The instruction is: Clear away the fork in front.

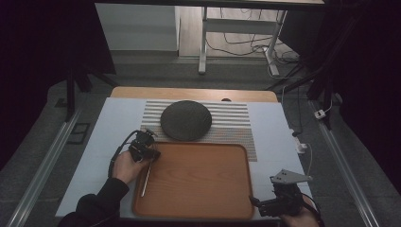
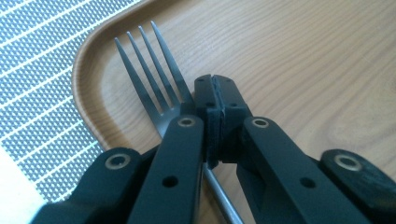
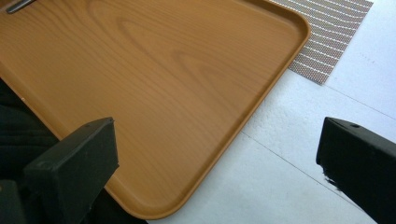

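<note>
A metal fork (image 1: 146,181) lies along the left edge of the wooden tray (image 1: 198,182); its tines (image 2: 148,70) point toward the tray's far-left corner. My left gripper (image 1: 154,153) hangs low over the fork's neck with its pads pressed together (image 2: 215,83). Nothing is visible between them, and the fork's handle (image 2: 219,198) runs beneath the jaws. My right gripper (image 1: 256,202) stands open at the tray's near-right corner (image 3: 154,205), jaws wide apart (image 3: 217,128) and holding nothing.
A dark round plate (image 1: 185,120) rests on a striped placemat (image 1: 236,130) just beyond the tray. The white table cover (image 1: 279,137) extends to both sides. The end of the fork's handle (image 3: 18,4) sits at the top left of the right gripper view.
</note>
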The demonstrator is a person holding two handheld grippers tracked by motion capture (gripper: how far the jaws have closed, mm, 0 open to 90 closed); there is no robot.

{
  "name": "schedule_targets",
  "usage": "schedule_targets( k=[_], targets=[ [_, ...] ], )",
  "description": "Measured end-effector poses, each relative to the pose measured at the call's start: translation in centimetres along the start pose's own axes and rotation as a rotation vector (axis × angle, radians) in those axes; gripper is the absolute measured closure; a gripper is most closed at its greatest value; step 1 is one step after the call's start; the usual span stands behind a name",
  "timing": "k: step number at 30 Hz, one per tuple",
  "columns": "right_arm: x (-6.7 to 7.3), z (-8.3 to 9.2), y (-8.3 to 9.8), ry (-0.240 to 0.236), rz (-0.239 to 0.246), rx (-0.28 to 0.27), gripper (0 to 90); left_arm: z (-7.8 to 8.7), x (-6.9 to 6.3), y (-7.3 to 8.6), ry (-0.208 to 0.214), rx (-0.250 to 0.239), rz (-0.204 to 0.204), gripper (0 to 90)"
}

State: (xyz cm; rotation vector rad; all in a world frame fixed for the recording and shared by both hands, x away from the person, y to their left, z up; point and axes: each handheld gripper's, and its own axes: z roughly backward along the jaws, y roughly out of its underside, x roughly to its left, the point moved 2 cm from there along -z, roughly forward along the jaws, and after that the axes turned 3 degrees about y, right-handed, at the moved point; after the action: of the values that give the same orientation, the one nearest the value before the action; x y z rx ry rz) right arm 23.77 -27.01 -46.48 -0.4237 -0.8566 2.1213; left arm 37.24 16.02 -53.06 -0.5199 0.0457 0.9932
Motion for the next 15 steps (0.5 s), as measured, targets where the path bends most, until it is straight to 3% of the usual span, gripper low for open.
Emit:
schedule_targets(
  k=[5,11,15],
  targets=[
    [0.0,0.0,0.0,-0.001,0.0,-0.002,0.0,1.0,-0.4,0.0,0.023,-0.059,-0.016,78.1],
    [0.0,0.1,0.0,-0.002,0.0,-0.003,0.0,1.8,-1.1,0.4,0.06,-0.137,-0.086,54.3],
    [0.1,0.1,0.0,-0.001,0.001,-0.004,0.0,2.1,-1.7,0.4,0.074,-0.146,-0.091,37.5]
  ],
)
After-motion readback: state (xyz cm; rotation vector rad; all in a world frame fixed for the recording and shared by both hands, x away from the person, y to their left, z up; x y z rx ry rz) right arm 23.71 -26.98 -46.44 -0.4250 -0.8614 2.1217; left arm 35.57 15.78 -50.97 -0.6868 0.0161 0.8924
